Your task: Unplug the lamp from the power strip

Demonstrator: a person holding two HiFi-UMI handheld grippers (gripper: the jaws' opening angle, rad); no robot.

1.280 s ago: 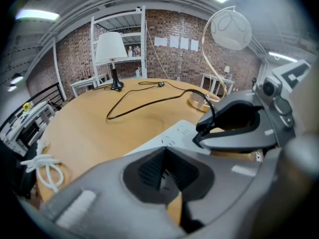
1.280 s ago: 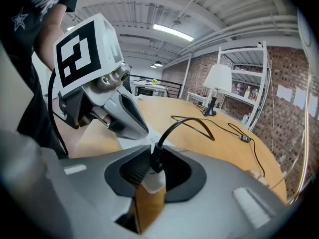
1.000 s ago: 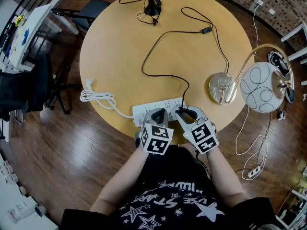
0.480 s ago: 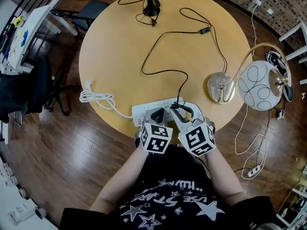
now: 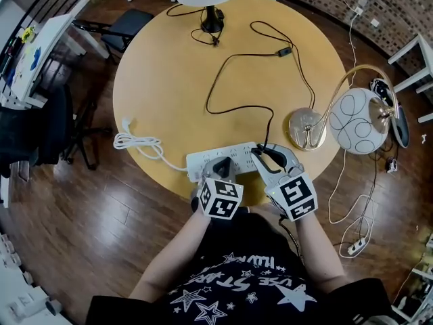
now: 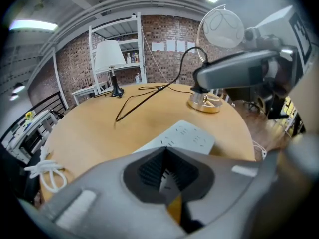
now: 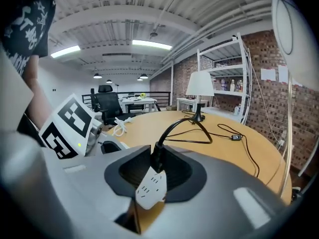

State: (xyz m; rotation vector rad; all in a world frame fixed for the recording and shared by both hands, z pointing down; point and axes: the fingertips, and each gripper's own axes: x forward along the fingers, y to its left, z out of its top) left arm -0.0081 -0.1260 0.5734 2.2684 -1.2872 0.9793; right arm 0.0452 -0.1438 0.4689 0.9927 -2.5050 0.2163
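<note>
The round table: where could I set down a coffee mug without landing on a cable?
The widest bare patch is the left half of the table, between the black cord and the white cord. Crowded: the near edge, with the power strip, left gripper, right gripper holding the plug, and gold lamp base.

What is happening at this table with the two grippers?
A person works two hand-held grippers at a round table. The left gripper, its jaws nearly together, rests on the near edge of the white power strip. The right gripper grips the black plug of the gold lamp and holds it just above the strip, apparently out of its socket. Its jaws have just opened slightly, with the plug between them.
</note>
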